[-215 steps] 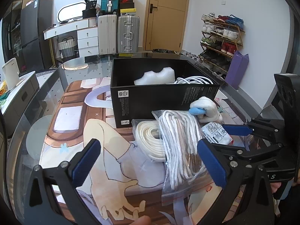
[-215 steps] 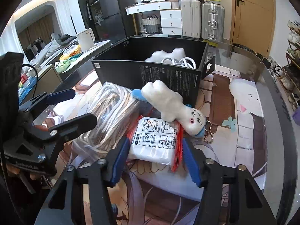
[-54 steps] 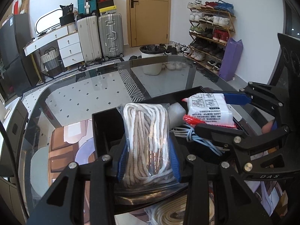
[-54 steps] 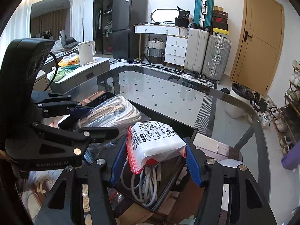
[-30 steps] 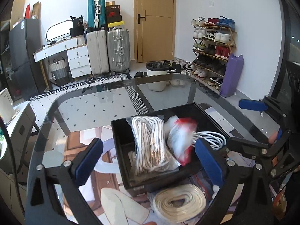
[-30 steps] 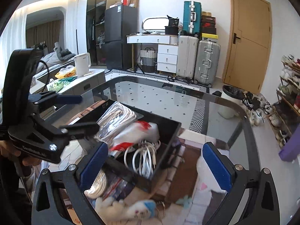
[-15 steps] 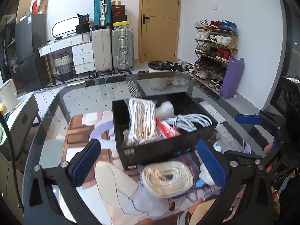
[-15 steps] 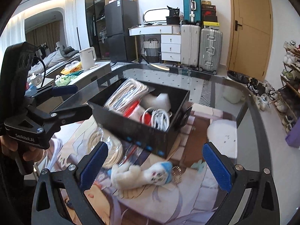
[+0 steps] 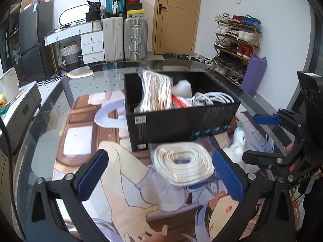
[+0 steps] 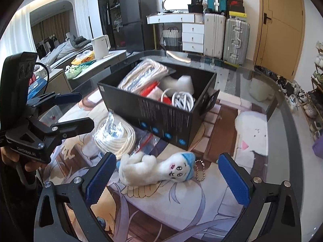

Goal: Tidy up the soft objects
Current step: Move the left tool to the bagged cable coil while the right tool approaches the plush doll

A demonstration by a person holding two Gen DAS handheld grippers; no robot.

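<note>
box [image 9: 181, 121] holds several items; rope coil [image 9: 182, 164] and plush toy [image 10: 157, 169] remain on surface. left claw [image 9: 161, 173] and right claw [image 10: 167, 177]: wide open, empty.

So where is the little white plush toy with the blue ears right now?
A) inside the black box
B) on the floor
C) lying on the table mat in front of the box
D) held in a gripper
C: the white plush toy lies on the printed mat, outside the black box, between the fingers of the open right gripper, which do not touch it.
</note>
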